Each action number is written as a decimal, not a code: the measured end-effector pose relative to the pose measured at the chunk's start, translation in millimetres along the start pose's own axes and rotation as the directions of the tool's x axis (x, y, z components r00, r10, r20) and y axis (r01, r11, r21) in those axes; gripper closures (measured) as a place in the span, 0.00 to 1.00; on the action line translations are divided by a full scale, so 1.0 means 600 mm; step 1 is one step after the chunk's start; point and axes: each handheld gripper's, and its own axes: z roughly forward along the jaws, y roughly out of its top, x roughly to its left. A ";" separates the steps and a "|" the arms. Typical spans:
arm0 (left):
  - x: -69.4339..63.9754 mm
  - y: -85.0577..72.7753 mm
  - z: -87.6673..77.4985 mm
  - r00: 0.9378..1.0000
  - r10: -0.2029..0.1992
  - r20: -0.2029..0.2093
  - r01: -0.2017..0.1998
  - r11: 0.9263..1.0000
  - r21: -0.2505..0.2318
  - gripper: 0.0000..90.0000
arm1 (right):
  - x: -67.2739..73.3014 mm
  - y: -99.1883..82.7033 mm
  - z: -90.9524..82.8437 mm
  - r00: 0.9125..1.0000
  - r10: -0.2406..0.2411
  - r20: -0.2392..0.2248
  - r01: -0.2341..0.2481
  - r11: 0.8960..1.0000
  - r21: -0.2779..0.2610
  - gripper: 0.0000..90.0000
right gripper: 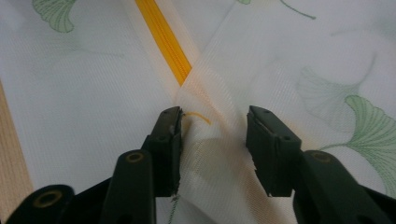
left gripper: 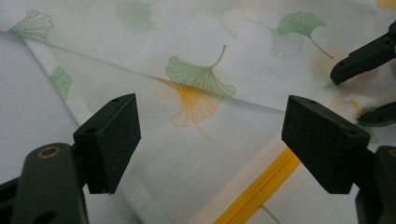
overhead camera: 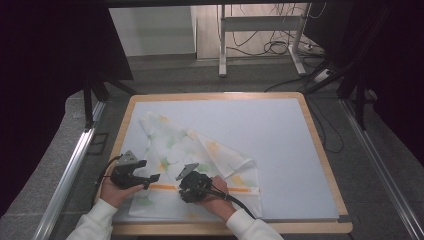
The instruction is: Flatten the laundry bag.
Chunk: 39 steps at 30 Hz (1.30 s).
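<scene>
The thin leaf-print cloth (overhead camera: 200,150) lies half folded on the white mat (overhead camera: 290,145), near side, so the right gripper (right gripper: 212,133) has its jaws half shut w/ a raised fold between, prob. to pinch it, & the left gripper (left gripper: 210,135) waits wide open just above the cloth.

A thin white cloth (overhead camera: 200,160) printed with green and yellow ginkgo leaves lies on the desk's (overhead camera: 295,150) near left part, folded over itself, its yellow stripe (overhead camera: 167,187) partly covered.
</scene>
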 end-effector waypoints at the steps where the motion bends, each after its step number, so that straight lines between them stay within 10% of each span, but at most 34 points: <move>1: 0.000 0.000 0.000 1.000 0.000 0.000 0.000 1.000 0.000 0.21 | -0.003 -0.001 0.000 1.000 0.003 -0.001 -0.003 1.000 -0.002 0.69; 14: 0.000 0.000 0.001 1.000 0.004 0.003 -0.004 1.000 0.004 0.21 | -0.019 -0.004 -0.004 0.998 0.054 -0.033 -0.055 0.998 -0.013 0.93; 39: 0.000 0.000 0.002 1.000 0.010 0.002 -0.010 1.000 0.009 0.21 | -0.058 0.003 -0.064 0.992 0.116 -0.044 -0.121 0.983 -0.141 0.95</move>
